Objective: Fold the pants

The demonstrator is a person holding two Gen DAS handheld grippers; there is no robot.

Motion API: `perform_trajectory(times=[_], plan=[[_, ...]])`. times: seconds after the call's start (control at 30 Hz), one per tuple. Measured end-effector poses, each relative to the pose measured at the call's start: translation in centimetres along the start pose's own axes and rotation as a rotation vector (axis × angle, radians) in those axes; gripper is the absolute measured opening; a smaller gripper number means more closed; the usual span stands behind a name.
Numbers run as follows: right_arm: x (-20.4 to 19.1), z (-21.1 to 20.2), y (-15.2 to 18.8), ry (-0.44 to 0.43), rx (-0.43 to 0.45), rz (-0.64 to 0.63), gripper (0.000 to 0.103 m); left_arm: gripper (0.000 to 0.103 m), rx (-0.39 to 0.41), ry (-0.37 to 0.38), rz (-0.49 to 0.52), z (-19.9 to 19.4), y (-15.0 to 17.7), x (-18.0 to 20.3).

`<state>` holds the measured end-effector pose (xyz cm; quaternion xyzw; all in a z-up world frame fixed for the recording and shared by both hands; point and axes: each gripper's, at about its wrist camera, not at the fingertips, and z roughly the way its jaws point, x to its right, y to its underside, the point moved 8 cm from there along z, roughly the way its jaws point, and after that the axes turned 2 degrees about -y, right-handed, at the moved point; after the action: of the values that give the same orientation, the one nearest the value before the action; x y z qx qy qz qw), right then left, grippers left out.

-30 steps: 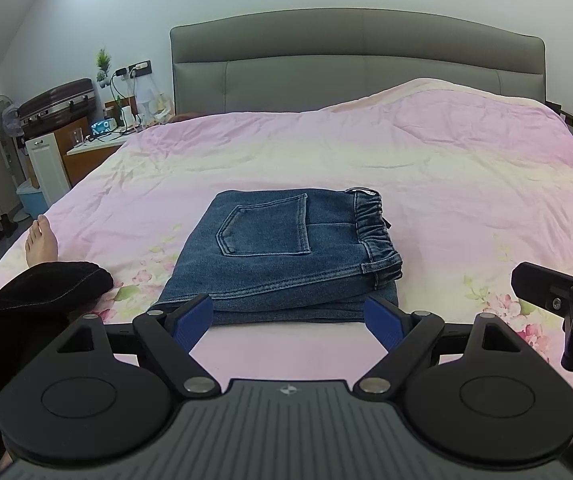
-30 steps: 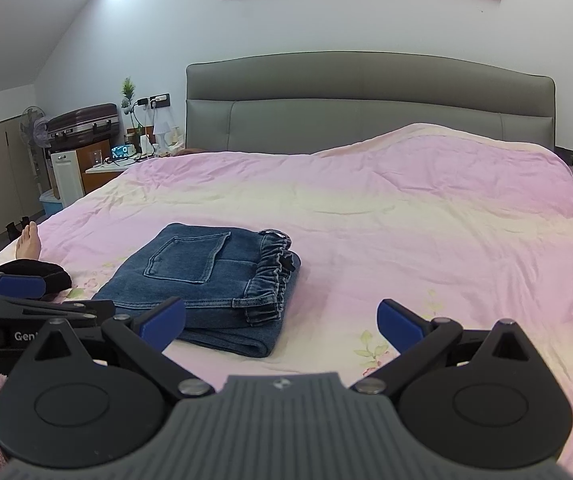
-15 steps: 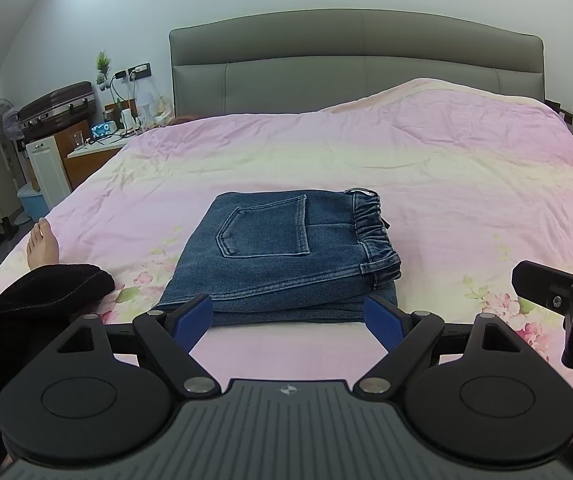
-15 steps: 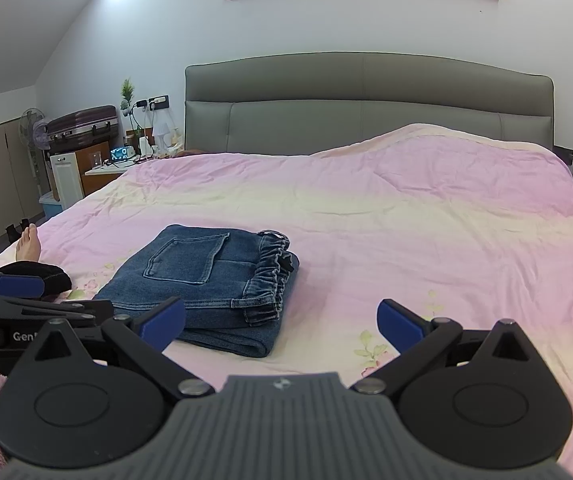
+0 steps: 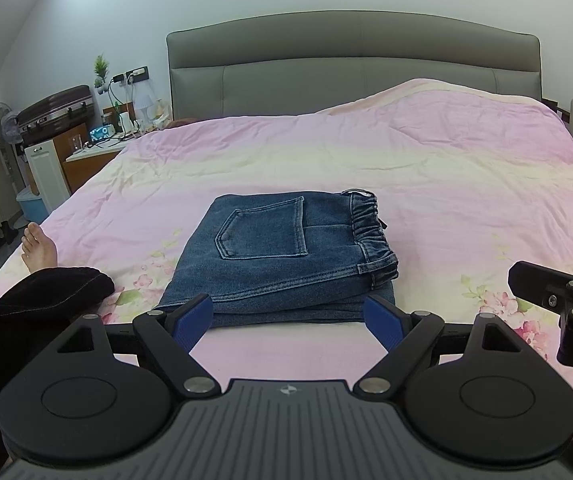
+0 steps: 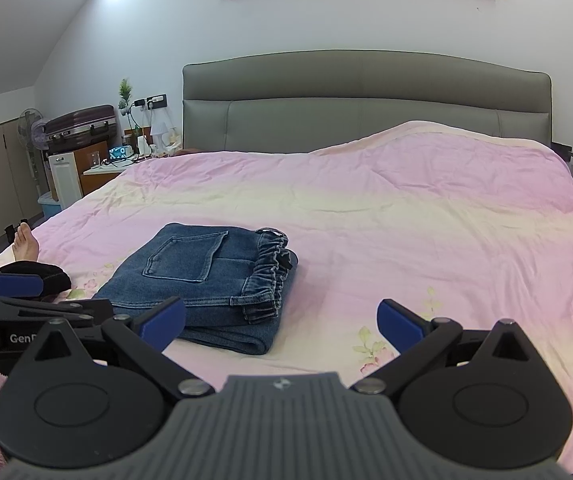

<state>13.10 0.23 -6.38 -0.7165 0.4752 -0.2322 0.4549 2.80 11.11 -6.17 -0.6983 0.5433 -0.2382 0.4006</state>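
We find the pants (image 5: pixel 286 256) folded into a compact stack on the bed (image 5: pixel 426 184), straight ahead of our left gripper (image 5: pixel 288 316), its near edge just beyond the fingertips. The stack's long side runs left to right, waistband to the right. Our right gripper (image 6: pixel 280 320) sits to the right of it, so the left is nearer. Both grippers are spread wide and empty. A dark garment (image 5: pixel 46 292), possibly a trouser leg, lies at near left; nothing blocks the way.
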Motion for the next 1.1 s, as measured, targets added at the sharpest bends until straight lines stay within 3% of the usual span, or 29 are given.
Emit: perform_trajectory(times=[1.1], plan=[[0.15, 0.36, 0.10, 0.004, -0.009, 0.020, 0.098, 0.100, 0.013, 0.002, 0.028, 0.21, -0.15, 0.14]])
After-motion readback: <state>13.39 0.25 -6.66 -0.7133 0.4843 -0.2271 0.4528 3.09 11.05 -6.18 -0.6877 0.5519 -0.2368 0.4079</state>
